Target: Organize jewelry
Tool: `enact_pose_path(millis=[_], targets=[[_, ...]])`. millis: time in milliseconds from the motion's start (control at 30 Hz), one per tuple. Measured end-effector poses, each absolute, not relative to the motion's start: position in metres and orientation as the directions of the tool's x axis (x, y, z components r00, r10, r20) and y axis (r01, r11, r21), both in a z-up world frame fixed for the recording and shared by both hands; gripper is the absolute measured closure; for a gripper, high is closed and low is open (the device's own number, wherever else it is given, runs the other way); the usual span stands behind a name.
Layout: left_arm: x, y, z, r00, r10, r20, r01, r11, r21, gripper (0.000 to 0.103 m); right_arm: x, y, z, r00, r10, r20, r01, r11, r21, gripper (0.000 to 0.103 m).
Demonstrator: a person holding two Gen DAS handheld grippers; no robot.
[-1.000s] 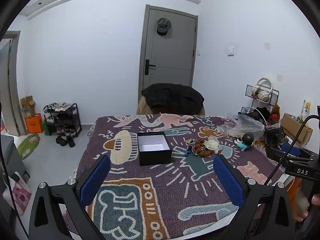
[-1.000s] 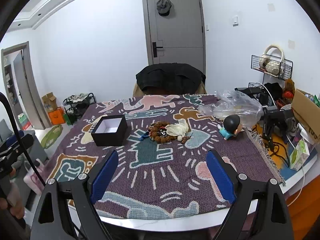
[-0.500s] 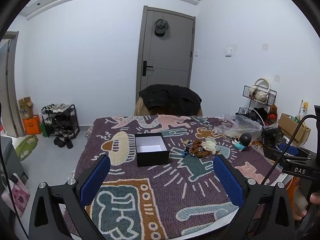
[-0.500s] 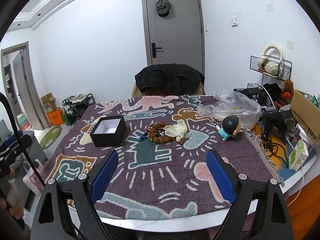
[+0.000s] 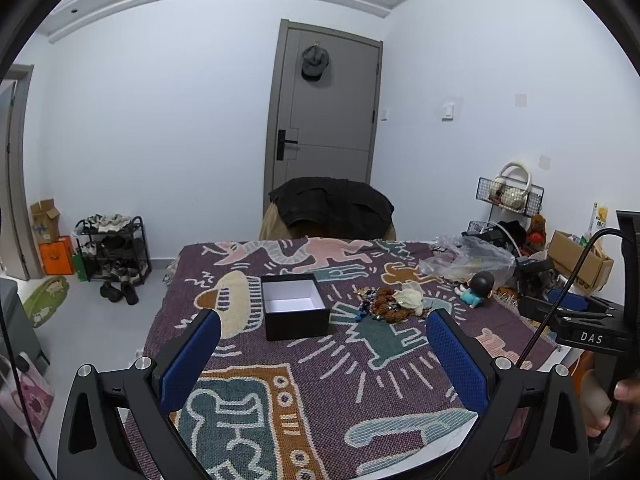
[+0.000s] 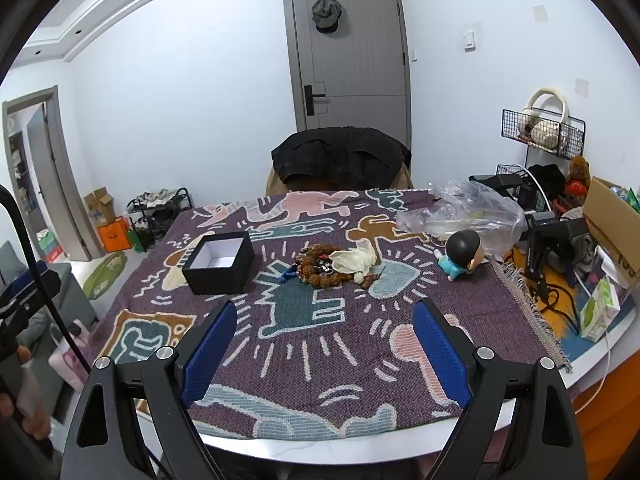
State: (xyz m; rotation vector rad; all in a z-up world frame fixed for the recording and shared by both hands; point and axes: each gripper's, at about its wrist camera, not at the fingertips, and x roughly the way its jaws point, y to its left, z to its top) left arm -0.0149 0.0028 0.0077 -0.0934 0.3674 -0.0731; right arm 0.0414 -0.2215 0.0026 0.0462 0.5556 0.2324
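Both jaws gape wide with nothing in them: your left gripper (image 5: 322,350) has the jewelry pile (image 5: 386,305) at 1 o'clock, your right gripper (image 6: 322,338) at 12, beside the black box (image 6: 220,262).

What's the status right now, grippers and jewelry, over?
Left gripper and right gripper open, empty, short of the table. Jewelry pile loose on blanket beside open black box. Nothing in the way.

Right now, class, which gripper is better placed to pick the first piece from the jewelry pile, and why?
Right, probably. The right gripper looks almost straight at the jewelry pile, jaws open and empty. The left gripper, also open, lines up more with the black box; the pile sits off to its right.
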Motion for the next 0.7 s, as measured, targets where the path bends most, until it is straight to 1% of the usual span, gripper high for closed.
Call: enact_pose_path(millis=[233, 367, 467, 533, 633, 700], targets=[[-0.007, 0.005, 0.012, 0.938, -0.107, -0.33, 0.069, 0.99, -0.125, 0.001, 0.051, -0.231, 0.009, 0.831, 0.235, -0.504, -0.208, 0.972, 0.11, 0.014], [0.008, -0.002, 0.015, 0.935, -0.134, -0.329, 0.099, 0.988, -0.122, 0.005, 0.066, -0.241, 0.012, 0.828, 0.248, -0.502, -0.203, 0.969, 0.144, 0.014], [0.023, -0.014, 0.016, 0.926, -0.159, -0.342, 0.13, 0.986, -0.107, 0.01, 0.08, -0.251, 0.01, 0.82, 0.261, -0.509, -0.196, 0.964, 0.179, 0.015], [0.034, -0.024, 0.017, 0.916, -0.194, -0.352, 0.166, 0.98, -0.109, 0.013, 0.088, -0.256, 0.008, 0.814, 0.268, -0.515, -0.19, 0.961, 0.201, 0.021], [0.052, -0.04, 0.015, 0.9, -0.232, -0.37, 0.208, 0.973, -0.105, 0.016, 0.1, -0.263, 0.002, 0.798, 0.285, -0.532, -0.185, 0.954, 0.235, 0.026], [0.064, -0.049, 0.012, 0.885, -0.259, -0.387, 0.234, 0.966, -0.11, 0.021, 0.109, -0.268, -0.002, 0.786, 0.291, -0.545, -0.176, 0.951, 0.254, 0.028]])
